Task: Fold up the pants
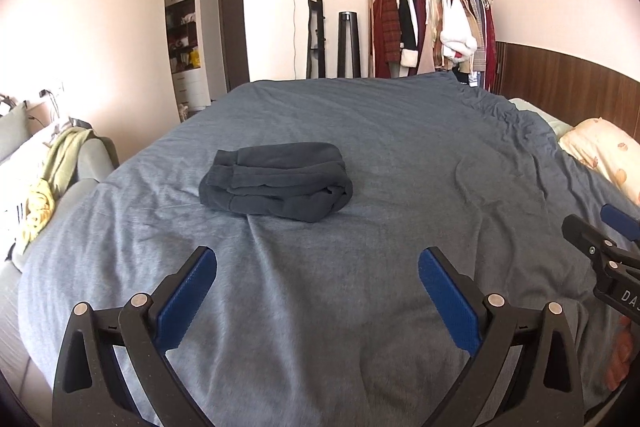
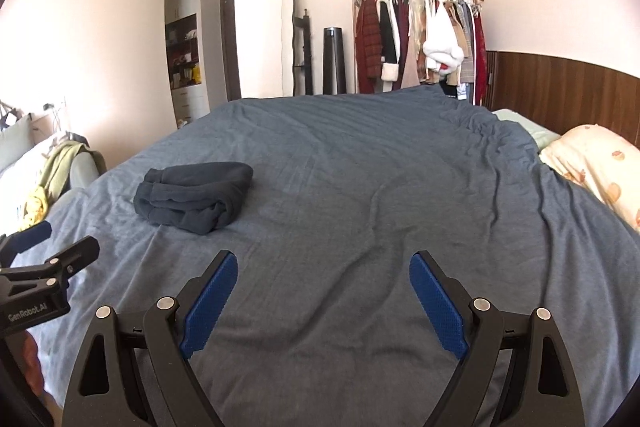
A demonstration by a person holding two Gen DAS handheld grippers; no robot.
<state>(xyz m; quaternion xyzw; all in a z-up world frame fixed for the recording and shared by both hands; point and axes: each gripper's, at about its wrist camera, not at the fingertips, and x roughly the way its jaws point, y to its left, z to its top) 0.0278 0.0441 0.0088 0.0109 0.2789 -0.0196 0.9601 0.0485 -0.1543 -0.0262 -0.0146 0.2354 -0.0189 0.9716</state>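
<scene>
Dark grey pants (image 1: pixel 276 181) lie folded into a compact bundle on the blue-grey bedspread (image 1: pixel 400 155); the right wrist view has the pants (image 2: pixel 194 197) at left of centre. My left gripper (image 1: pixel 318 259) hovers open over bare bedspread, well short of the bundle, nothing between its blue pads. My right gripper (image 2: pixel 323 263) is open too, over the bedspread (image 2: pixel 380 167) to the right of the pants and apart from them. Each gripper shows at the edge of the other's view: the right gripper (image 1: pixel 600 227) and the left gripper (image 2: pixel 56 239).
A patterned pillow (image 1: pixel 608 155) lies at the bed's right edge beside a wooden headboard (image 1: pixel 560 79). A sofa with a green cloth (image 1: pixel 64 155) stands left of the bed. A clothes rack (image 1: pixel 432 23), a mirror and shelves stand along the far wall.
</scene>
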